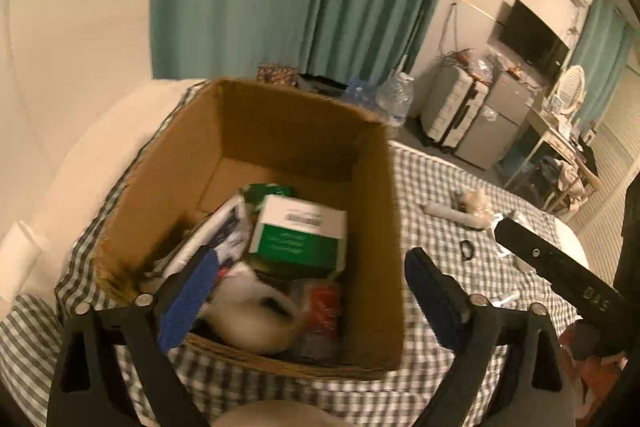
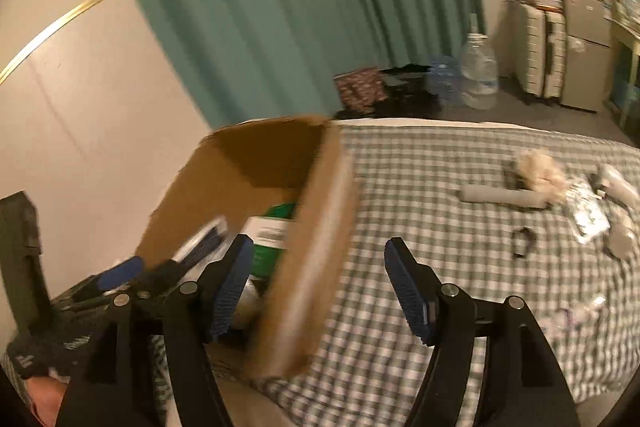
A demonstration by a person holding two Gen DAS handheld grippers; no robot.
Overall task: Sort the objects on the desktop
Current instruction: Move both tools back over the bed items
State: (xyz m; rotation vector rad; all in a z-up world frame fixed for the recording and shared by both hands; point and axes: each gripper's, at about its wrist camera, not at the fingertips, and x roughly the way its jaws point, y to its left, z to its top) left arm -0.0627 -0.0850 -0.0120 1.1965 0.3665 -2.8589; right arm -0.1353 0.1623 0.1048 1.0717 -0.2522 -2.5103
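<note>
Left gripper [image 1: 308, 291] wide apart and empty over the cardboard box [image 1: 372, 227], right gripper [image 2: 320, 287] spread and empty astride the box's side wall, green-and-white carton [image 1: 298, 231] inside, gray roll [image 2: 500, 195] lying on the checked cloth [image 2: 420, 187].

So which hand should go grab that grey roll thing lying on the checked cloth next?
Probably the right gripper. It sits beside the cardboard box, on the side of the open checked cloth where the grey roll lies, with jaws open and empty. The left gripper hangs over the box.
</note>
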